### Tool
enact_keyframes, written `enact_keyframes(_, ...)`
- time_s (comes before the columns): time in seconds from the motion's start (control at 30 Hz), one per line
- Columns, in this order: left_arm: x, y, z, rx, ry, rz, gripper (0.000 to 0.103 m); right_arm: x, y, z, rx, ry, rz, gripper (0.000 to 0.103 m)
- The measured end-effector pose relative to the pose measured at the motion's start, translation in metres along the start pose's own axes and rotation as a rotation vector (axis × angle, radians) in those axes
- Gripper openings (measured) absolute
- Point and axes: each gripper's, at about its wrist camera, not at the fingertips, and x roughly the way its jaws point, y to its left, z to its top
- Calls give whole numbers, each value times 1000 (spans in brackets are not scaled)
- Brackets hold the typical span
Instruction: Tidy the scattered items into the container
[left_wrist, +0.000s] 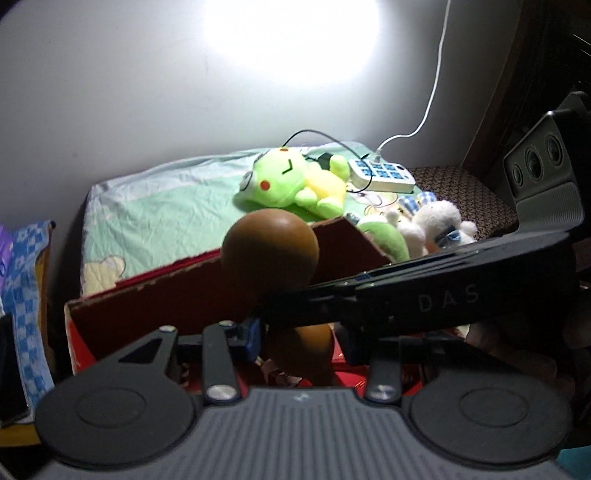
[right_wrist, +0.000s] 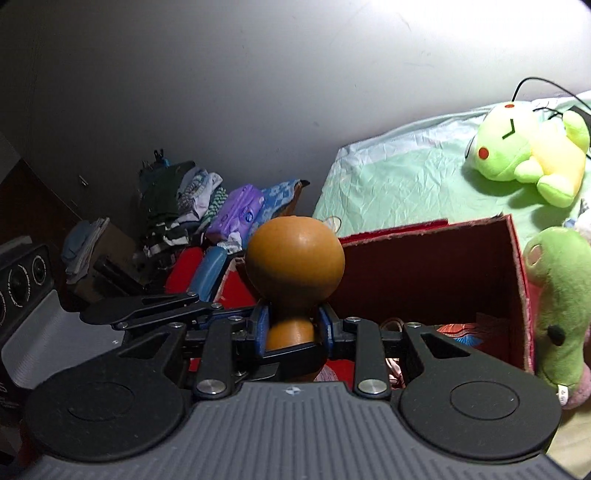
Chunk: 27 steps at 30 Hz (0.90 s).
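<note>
On the pale green crumpled bedsheet stands the open red cardboard box, its tall dark red walls rising in front of both cameras. Beyond the box, in the left wrist view, a bright green and yellow plush frog lies on its back near a white power strip with blue sockets, from which a white cable runs up the wall. Just beside the box's right wall leans a darker green plush toy, touching the cardboard, and a white fluffy plush toy lies next to it. To the left of the bed, in the right wrist view, is a pile of folded clothes with a purple plastic packet beside it.

Over the box's open top, a glossy brown wooden gourd-shaped object stands upright, its large round head above a narrow neck. The right gripper is closed on that neck, its blue-padded fingers pressing either side. The left gripper reaches in beside it; the right gripper's black body crosses in front, and I cannot tell whether the left fingers touch the gourd or how far apart they stand.
</note>
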Motion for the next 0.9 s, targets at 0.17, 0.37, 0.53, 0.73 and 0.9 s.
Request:
enact_keyframes(0.17, 32, 20, -13, -79, 113, -19, 42, 33, -13, -4, 35, 102, -40, 30)
enact_keyframes(0.37, 61, 21, -18, -70, 244, 23, 46, 60, -19, -6, 77, 205, -93, 30)
enact_keyframes(0.53, 74, 29, -24, -103, 319, 40, 49, 75, -25, -12, 140, 259, -96, 31)
enact_keyframes(0.73, 80, 35, -27, -153, 366, 23, 53, 78, -32, -15, 203, 290, -114, 30)
enact_keyframes(0.9, 82, 42, -28, -193, 388, -2, 53, 78, -39, -17, 253, 302, -108, 30)
